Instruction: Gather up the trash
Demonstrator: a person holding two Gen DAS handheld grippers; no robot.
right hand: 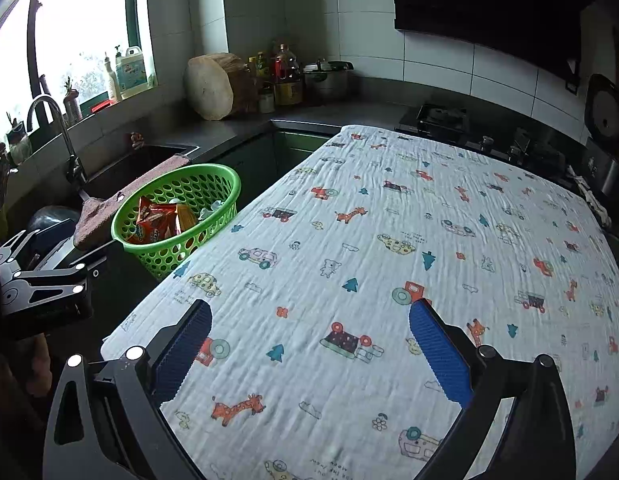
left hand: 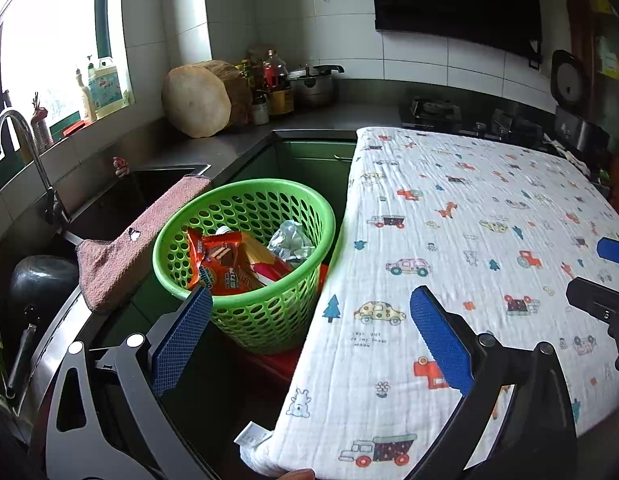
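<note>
Both tongs hang spread wide, and neither one grips anything. The left gripper (left hand: 309, 320) has its blue pads far apart: the left pad (left hand: 185, 336) hovers at the near rim of the green perforated basket (left hand: 269, 320), the right pad (left hand: 441, 340) sits over the printed cloth (left hand: 469, 240). The right gripper (right hand: 309, 344) is just as open, with both of its pads above the cloth (right hand: 389, 260), well to the right of the basket (right hand: 165, 252).

The trash is in the basket. An orange snack wrapper (left hand: 217, 264) lies against the near-left wall, just ahead of the left gripper's left pad. Beside it there is a yellow-and-red packet (left hand: 265, 260), and a crumpled silvery foil piece (left hand: 289, 240) rests toward the far-right side. From the right wrist view the orange wrapper (right hand: 155, 220) shows above the rim; the smaller scraps behind it are hard to make out.

The basket stands beside the left edge of the cloth-covered table, on something red, perhaps a stool. A pink towel (left hand: 137, 248) is draped over the sink edge (left hand: 165, 172) just left of the basket. The faucet (left hand: 25, 160) rises at far left. A round wooden chopping block (left hand: 201, 100) leans in the counter corner, with bottles and a steel pot (left hand: 313, 84) next to it.
</note>
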